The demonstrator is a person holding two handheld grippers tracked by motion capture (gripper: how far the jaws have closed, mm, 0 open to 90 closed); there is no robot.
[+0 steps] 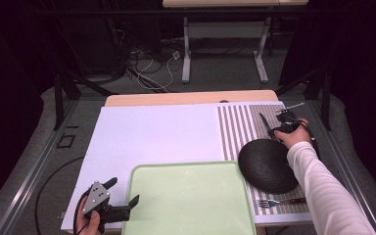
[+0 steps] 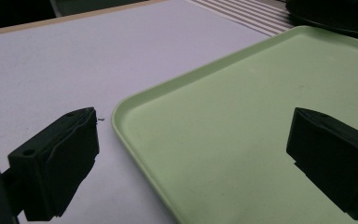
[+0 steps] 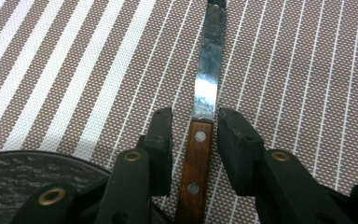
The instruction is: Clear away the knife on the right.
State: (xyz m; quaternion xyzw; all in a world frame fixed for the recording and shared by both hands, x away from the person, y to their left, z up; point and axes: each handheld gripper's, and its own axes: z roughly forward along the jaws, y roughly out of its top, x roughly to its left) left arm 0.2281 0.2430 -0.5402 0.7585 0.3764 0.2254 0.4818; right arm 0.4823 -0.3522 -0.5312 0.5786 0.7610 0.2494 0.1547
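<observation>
The knife (image 3: 200, 154) lies flat on the striped mat (image 3: 284, 70), wooden handle between my right gripper's (image 3: 194, 135) jaws, which stand narrowed but not yet pressing. If they close off-centre, the handle could twist or slip out. The dark plate (image 3: 23, 172) sits just beside. My left gripper (image 2: 191, 154) hangs wide over the green tray (image 2: 242, 116).

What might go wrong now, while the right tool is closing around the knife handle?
The right tool straddles the knife at the handle's top end, near the blade, so the lifted knife may tip. The dark plate lies right beside one jaw and could get nudged. The pads are not yet touching the wood, so the grip may slip.
</observation>
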